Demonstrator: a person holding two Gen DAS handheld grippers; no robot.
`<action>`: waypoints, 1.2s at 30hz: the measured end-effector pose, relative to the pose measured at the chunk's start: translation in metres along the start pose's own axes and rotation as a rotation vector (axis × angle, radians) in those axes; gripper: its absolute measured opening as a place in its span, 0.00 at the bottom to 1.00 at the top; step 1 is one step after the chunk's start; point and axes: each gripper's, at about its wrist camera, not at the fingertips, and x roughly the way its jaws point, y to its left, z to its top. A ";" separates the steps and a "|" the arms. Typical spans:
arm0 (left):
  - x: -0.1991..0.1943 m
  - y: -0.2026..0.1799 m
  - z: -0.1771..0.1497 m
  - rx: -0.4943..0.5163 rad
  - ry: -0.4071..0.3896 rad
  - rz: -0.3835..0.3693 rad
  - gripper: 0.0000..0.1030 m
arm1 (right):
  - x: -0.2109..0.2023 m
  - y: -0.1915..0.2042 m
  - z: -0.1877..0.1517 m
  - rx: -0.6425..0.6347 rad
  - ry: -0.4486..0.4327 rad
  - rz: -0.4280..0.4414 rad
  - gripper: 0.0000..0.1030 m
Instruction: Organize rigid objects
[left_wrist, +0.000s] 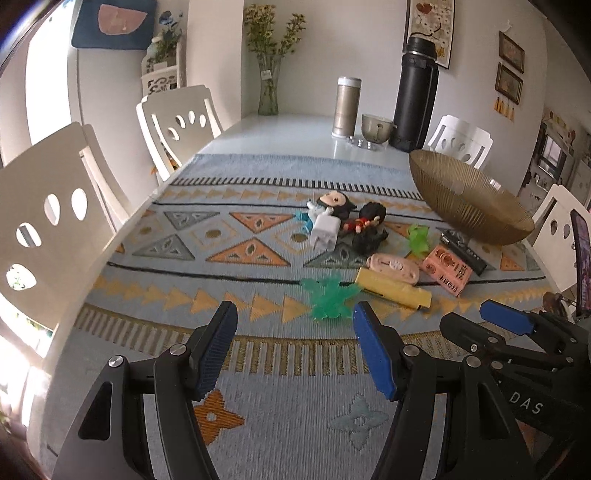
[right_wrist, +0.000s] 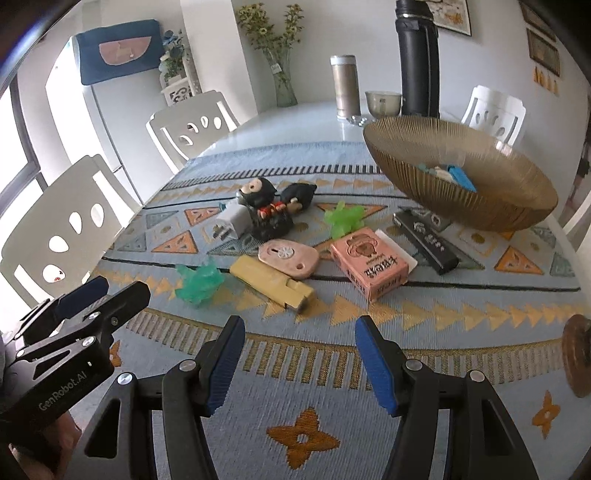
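Claws both stood released and empty above the counter: left claw (left_wrist: 293, 347), right claw (right_wrist: 299, 360). Ahead of them lay the yellow block (right_wrist: 273, 282), long axis slanting from far left to near right, beside the green toy (right_wrist: 199, 282). The gold bowl (right_wrist: 491, 210) sat far right, nearer the right claw.

Pale blue cloth (right_wrist: 332, 424) with orange triangles; ribbed amber bowl (right_wrist: 461, 199); pink box (right_wrist: 369, 267); yellow case (right_wrist: 273, 282); perhaps translucent green toys (right_wrist: 199, 282).
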 end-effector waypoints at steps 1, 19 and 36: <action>0.002 -0.001 -0.001 -0.001 0.006 -0.004 0.61 | 0.002 -0.001 -0.001 0.005 0.004 0.002 0.59; 0.006 0.005 -0.003 -0.023 0.004 -0.019 0.61 | 0.018 -0.007 -0.005 0.047 0.061 0.010 0.59; 0.000 0.010 -0.007 -0.054 -0.036 -0.012 0.61 | -0.004 0.018 -0.012 0.000 0.051 -0.008 0.61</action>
